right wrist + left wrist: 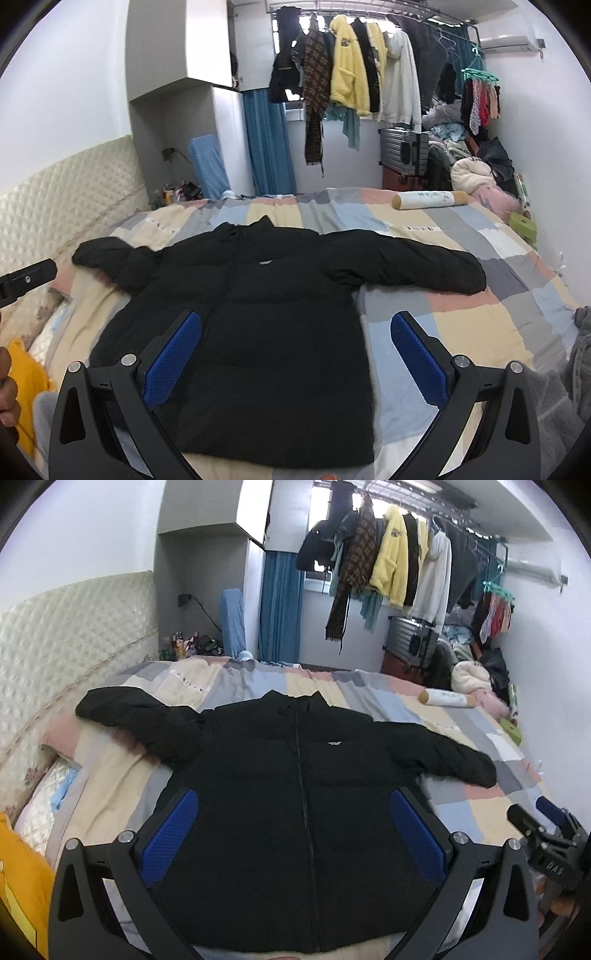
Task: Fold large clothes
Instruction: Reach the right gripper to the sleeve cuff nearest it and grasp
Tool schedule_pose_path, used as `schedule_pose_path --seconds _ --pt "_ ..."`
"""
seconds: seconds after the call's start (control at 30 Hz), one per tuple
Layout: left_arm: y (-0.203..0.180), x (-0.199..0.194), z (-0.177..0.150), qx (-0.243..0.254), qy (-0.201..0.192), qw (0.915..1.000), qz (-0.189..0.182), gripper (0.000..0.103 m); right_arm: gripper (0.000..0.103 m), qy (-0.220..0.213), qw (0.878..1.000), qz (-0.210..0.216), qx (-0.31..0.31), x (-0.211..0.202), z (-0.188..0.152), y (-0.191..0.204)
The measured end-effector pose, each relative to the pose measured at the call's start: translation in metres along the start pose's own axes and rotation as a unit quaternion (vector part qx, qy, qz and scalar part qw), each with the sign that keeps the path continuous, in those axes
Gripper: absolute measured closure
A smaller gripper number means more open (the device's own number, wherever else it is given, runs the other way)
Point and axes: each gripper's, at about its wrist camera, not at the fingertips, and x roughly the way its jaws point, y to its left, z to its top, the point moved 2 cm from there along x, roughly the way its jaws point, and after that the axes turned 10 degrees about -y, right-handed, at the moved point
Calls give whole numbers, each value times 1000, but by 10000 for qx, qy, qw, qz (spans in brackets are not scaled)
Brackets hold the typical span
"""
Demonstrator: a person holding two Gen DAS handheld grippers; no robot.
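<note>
I see the bed [461, 812] filling most of both views, its patchwork cover in beige, grey, blue and pink blocks, with a quilted cream headboard [74, 635] along its left side. On it lies the black puffer jacket [295, 794], spread flat, front up and zipped. Its long axis runs away from me, hem nearest and collar [295, 698] at the far end, while both sleeves stretch out sideways, the left one toward the headboard. A small white logo [334, 743] sits on the chest; I cannot read it. Beyond the bed, a rail of hanging clothes [354, 74] crosses the far wall, a yellow fleece among them. A cream roll [428, 199] with dark writing, illegible to me, rests on the far right of the cover. My left gripper [293, 830] hovers over the jacket's lower body, blue pads spread wide, grasping nothing. My right gripper [295, 354] hangs over the jacket's right hem side, likewise released and empty.
</note>
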Motion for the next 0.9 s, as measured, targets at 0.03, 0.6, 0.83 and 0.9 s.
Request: schedule_pose_path --seconds 0.03,0.6,0.83,0.9 --pt "0 7 -1 28 -21 10000 -18 0 0 1 10000 3 23 9 -1 -4" --pt "30 132 -52 -30 103 9999 11 0 0 38 9969 -630 477 111 -22 -85" --pt "43 149 -68 22 264 9996 61 0 0 341 9931 -578 958 158 -26 -132" --pt "45 151 -71 -21 329 9994 60 0 0 432 9923 -550 1018 171 -28 -146"
